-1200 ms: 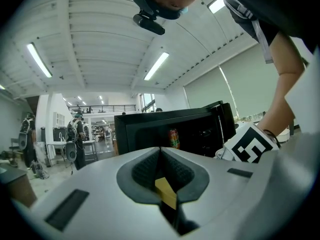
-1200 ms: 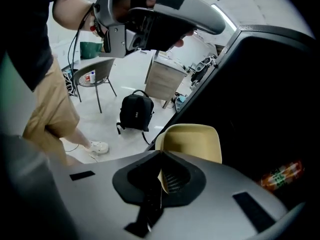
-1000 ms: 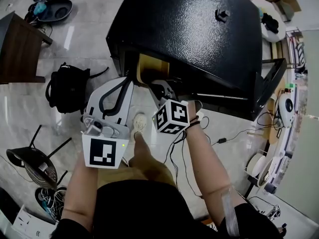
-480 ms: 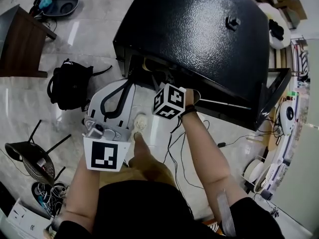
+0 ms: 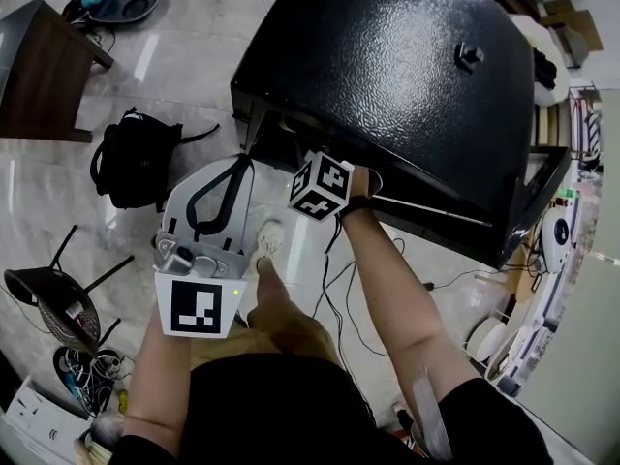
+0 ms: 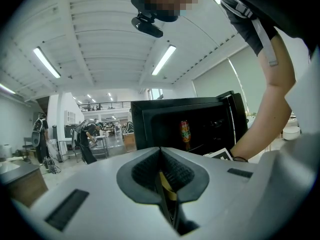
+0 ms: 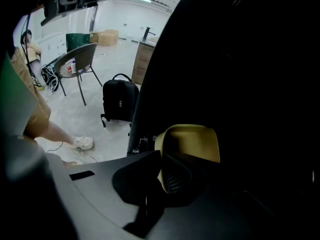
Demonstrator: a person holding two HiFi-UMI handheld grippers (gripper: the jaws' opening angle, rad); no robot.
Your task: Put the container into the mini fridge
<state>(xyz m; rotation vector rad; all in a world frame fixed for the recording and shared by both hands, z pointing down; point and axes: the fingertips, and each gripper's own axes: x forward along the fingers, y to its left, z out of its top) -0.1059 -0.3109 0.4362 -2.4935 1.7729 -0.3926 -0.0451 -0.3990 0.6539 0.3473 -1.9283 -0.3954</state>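
Note:
The black mini fridge (image 5: 387,66) stands on the floor with its door (image 5: 531,197) swung open to the right. My right gripper (image 7: 161,170) reaches into the dark opening, shut on the rim of a tan container (image 7: 192,143) that sits just inside. From the head view only its marker cube (image 5: 320,184) and the forearm show; the jaws and the container are hidden under the fridge top. My left gripper (image 5: 237,168) is held back outside the fridge, shut and holding nothing. A can (image 6: 185,132) stands inside the fridge (image 6: 150,119) in the left gripper view.
A black backpack (image 5: 136,158) lies on the floor left of the fridge, with a brown table (image 5: 44,76) beyond it and a chair (image 5: 48,298) at lower left. Cables (image 5: 341,294) run across the floor by the person's shoe (image 5: 267,240).
My right gripper has pushed deeper into the fridge with the container, which no longer shows in the head view. The left gripper has barely moved.

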